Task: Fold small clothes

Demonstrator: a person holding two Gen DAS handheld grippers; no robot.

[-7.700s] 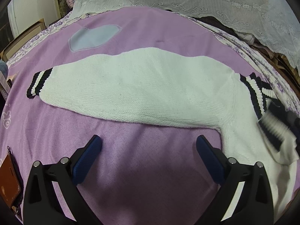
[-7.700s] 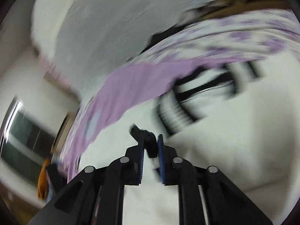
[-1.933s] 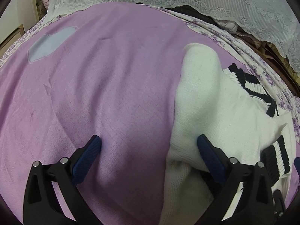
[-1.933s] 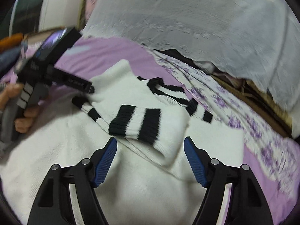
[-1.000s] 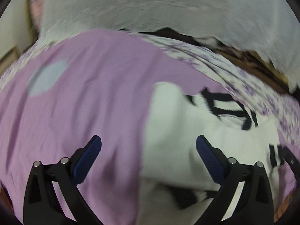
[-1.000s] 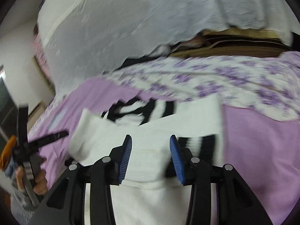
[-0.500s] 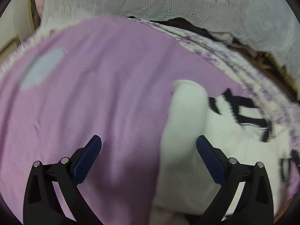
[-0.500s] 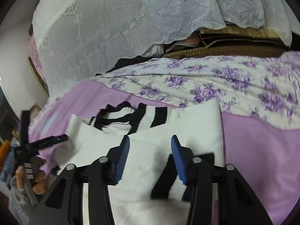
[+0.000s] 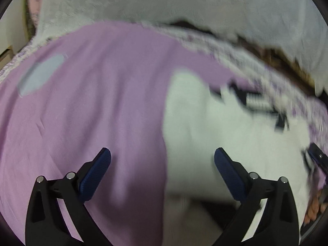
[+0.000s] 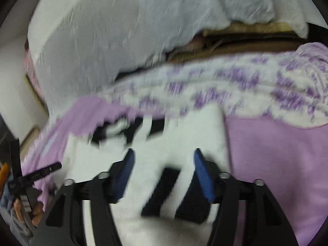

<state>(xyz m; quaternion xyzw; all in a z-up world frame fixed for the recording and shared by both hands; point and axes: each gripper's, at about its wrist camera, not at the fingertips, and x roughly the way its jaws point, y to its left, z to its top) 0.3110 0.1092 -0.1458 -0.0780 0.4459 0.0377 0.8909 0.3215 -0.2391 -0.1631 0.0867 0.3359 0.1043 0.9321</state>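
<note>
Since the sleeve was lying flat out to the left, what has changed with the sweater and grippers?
The sleeve is folded in over the white sweater. The right gripper, earlier shut on cloth, is opening over the striped cuff. The left gripper stayed open and empty.

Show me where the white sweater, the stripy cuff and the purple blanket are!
white sweater point(image 9: 205, 127), left wrist view, on its plain white knit.
stripy cuff point(image 10: 164, 190), right wrist view, on a black stripe lying between the blue pads.
purple blanket point(image 9: 102, 94), left wrist view, on a bare stretch left of the sweater.
</note>
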